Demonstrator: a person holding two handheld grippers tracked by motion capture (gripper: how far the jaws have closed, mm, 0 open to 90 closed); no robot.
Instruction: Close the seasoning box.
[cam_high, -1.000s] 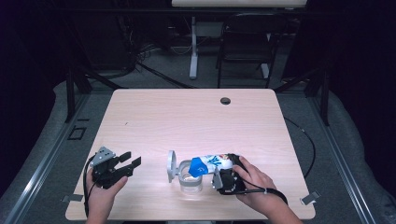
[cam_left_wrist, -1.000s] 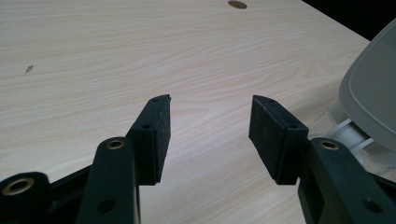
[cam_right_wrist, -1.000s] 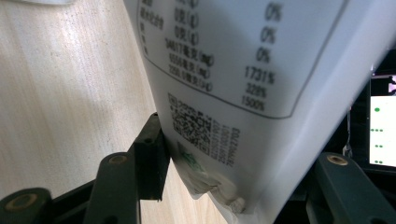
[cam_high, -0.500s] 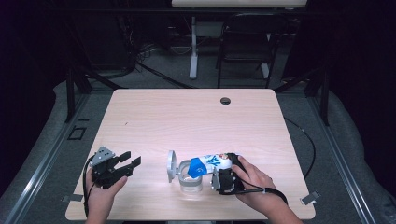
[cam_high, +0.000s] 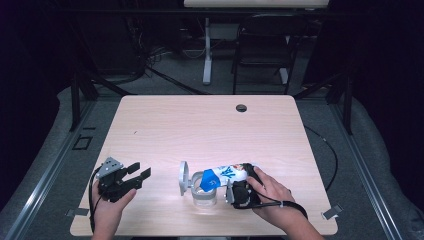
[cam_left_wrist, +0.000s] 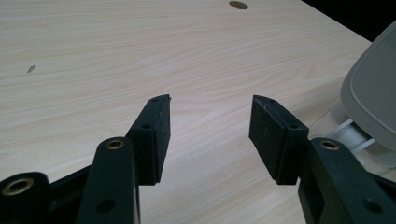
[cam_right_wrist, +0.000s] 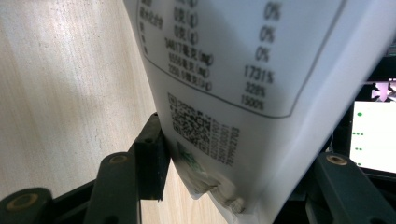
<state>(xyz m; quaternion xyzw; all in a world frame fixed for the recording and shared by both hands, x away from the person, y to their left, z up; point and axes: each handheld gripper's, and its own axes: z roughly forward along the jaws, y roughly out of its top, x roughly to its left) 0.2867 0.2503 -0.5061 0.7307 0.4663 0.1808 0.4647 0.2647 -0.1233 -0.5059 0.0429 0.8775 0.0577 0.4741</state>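
A white and blue bag (cam_high: 225, 175) lies tilted over a clear container (cam_high: 204, 196) near the table's front edge, its blue end lowest over the container's mouth. The container's grey lid (cam_high: 184, 177) stands flipped up at its left. My right gripper (cam_high: 235, 186) is shut on the bag's rear end. In the right gripper view the bag's printed back (cam_right_wrist: 224, 93) sits between the jaws of the right gripper (cam_right_wrist: 233, 163). Far to the left, my left gripper (cam_high: 139, 173) rests low by the table with nothing in it. Its jaws stand open (cam_left_wrist: 210, 135), and the grey lid (cam_left_wrist: 373, 93) shows at the right.
The wooden table (cam_high: 200, 130) has a small round hole (cam_high: 241, 108) near its far edge. A chair (cam_high: 260, 55) and a table leg (cam_high: 206, 50) stand on the dark floor beyond. Cables trail from both grippers off the front edge.
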